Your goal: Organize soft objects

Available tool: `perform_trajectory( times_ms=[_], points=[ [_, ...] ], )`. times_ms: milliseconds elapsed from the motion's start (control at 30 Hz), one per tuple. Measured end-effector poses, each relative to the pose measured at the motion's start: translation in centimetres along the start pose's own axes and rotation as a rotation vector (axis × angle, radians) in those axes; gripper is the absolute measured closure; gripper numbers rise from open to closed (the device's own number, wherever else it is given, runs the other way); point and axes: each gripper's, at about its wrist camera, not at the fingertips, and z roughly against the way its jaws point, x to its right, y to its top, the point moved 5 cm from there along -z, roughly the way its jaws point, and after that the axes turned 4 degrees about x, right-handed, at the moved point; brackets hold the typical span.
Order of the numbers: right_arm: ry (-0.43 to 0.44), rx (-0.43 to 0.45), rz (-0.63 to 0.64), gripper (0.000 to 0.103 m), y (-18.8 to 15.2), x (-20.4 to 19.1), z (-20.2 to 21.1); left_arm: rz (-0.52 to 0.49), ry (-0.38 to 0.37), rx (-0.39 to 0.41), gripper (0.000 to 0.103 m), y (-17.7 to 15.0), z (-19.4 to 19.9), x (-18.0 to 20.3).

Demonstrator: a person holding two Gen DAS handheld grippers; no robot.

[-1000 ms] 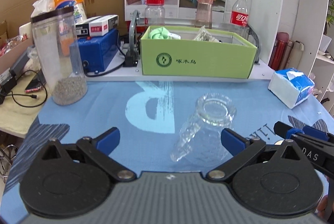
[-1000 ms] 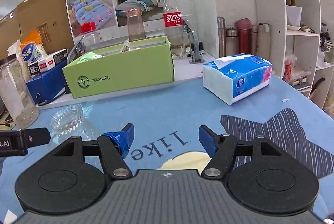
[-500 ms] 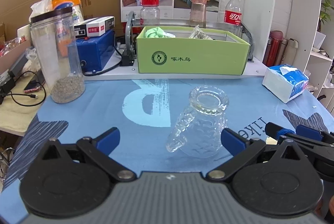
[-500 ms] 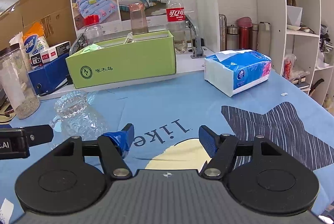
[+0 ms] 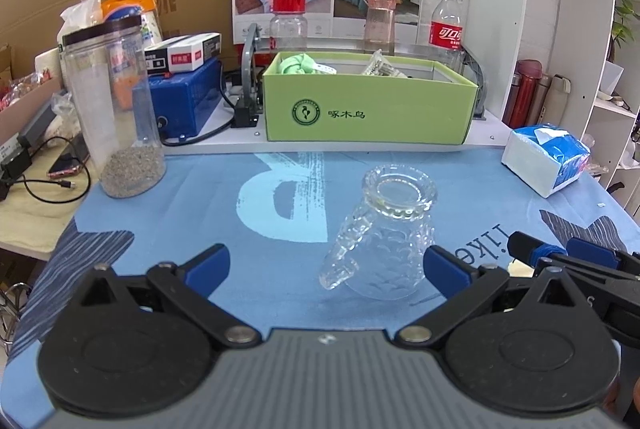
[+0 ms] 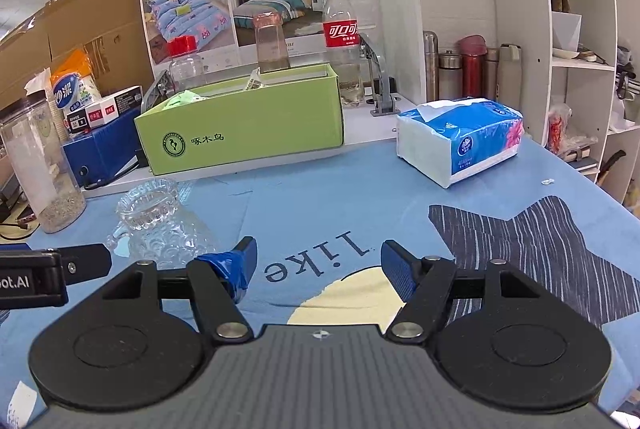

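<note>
Hovering low, the left gripper (image 5: 323,262) is spread around a glass mug (image 5: 386,233) on the blue cloth (image 5: 200,197). From the right wrist, the right gripper (image 6: 316,261) is spread, empty; tissue pack (image 6: 460,141) far right, beside green box (image 6: 248,125).

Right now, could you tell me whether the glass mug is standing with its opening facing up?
No, the glass mug stands upside down on the blue cloth, its thick base on top.

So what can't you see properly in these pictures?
- Inside the light green cardboard box: both views, its front wall hides most of the contents.
- Knotted green cloth in it: left view, only its top shows.
- Clear patterned glass jug: right view, its bottom is behind the right gripper.
</note>
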Motion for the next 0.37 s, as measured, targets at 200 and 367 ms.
perform_trajectory(
  times_ms=[200, 367],
  points=[
    [0.004, 0.003, -0.005, 0.048, 0.0, -0.1, 0.3, 0.009, -0.012, 0.038, 0.001, 0.2, 0.7, 0.1],
    [0.005, 0.016, -0.008, 0.048, 0.2, -0.3, 0.8, 0.018, -0.015, 0.027, 0.000, 0.3, 1.1, 0.0]
  ],
)
